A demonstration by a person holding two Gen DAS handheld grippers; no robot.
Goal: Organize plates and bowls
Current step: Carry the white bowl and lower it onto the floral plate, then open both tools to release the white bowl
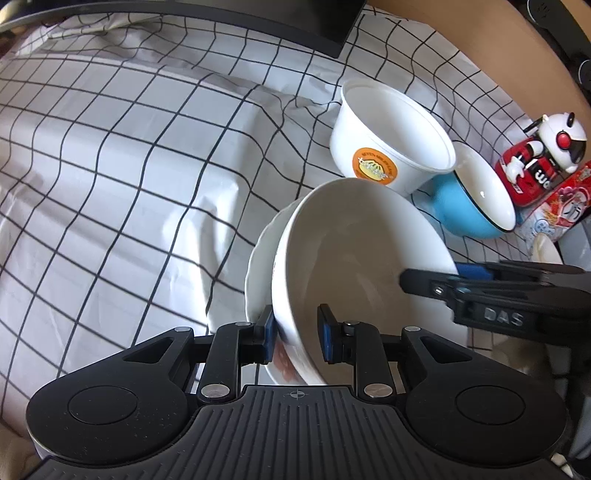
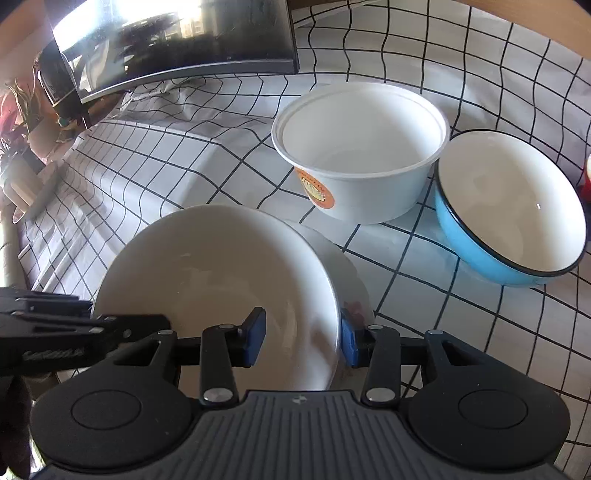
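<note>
A white ceramic bowl [image 1: 354, 251] [image 2: 214, 280] sits on a white plate [image 1: 258, 266] [image 2: 351, 280] on the checked cloth. My left gripper [image 1: 297, 336] is open, its jaws straddling the bowl's near rim with a gap on the inner side. My right gripper [image 2: 301, 341] is open too, straddling the opposite rim; it shows in the left wrist view [image 1: 436, 277] at the bowl's right edge. A white plastic tub with an orange sticker [image 1: 391, 144] [image 2: 362, 147] and a blue enamel bowl [image 1: 476, 199] [image 2: 509, 206] stand behind.
A black monitor [image 2: 173, 40] [image 1: 221, 18] stands at the back of the table. A red and white robot toy [image 1: 535, 155] and a printed packet [image 1: 561, 206] sit right of the blue bowl. The checked cloth [image 1: 129, 166] covers the table to the left.
</note>
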